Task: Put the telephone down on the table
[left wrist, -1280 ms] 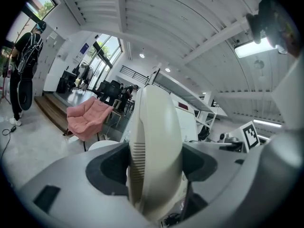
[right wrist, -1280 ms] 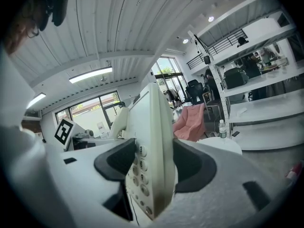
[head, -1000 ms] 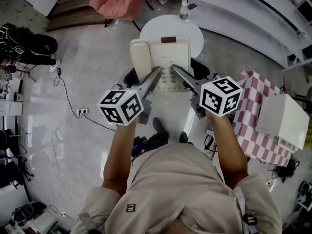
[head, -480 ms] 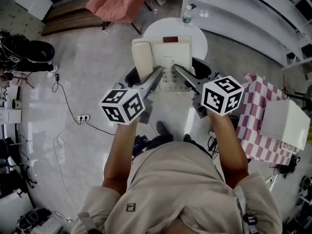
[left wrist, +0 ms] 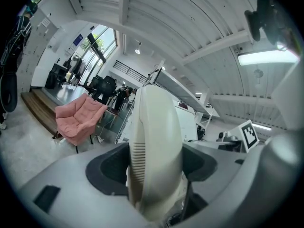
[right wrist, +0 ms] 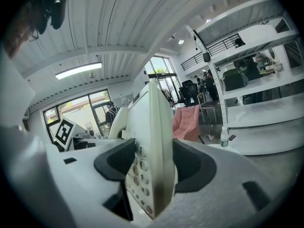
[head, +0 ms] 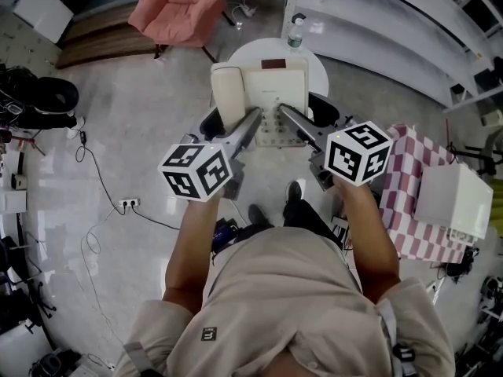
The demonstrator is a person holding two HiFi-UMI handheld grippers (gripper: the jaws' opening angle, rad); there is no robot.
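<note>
Telephone (head: pixel 267 100), cream, handset (head: pixel 229 93) in its cradle on the left side, keypad (head: pixel 274 124) on the near half, a dark panel at the far edge. It is carried between both grippers, one at each near corner. In the head view it overlaps the near half of the table (head: pixel 317 63); whether its base touches the top cannot be told. Left gripper (head: pixel 232 122) is clamped on the handset side: in the left gripper view the dark pads press both flanks of the slotted handset (left wrist: pixel 154 146), with no gap at either jaw of the left gripper (left wrist: pixel 154 167). Right gripper (head: pixel 302 116) is clenched on the right edge of the body: in the right gripper view the telephone (right wrist: pixel 153 141) stands on edge between the pads, the keypad (right wrist: pixel 137 175) faces left, and both jaws of the right gripper (right wrist: pixel 152 167) sit tight against it. The marker cubes sit near the person, forearms behind them. The table is round and white, and a bottle (head: pixel 295 31) stands at its far rim. A pink chair (head: pixel 177 6) is far left. White shelves (head: pixel 393 22) run along the far right. At near right is a red-and-white checked cloth (head: pixel 409 203) with a white box (head: pixel 456 203) on it. A cable (head: pixel 102 187) trails across the floor at left.
</note>
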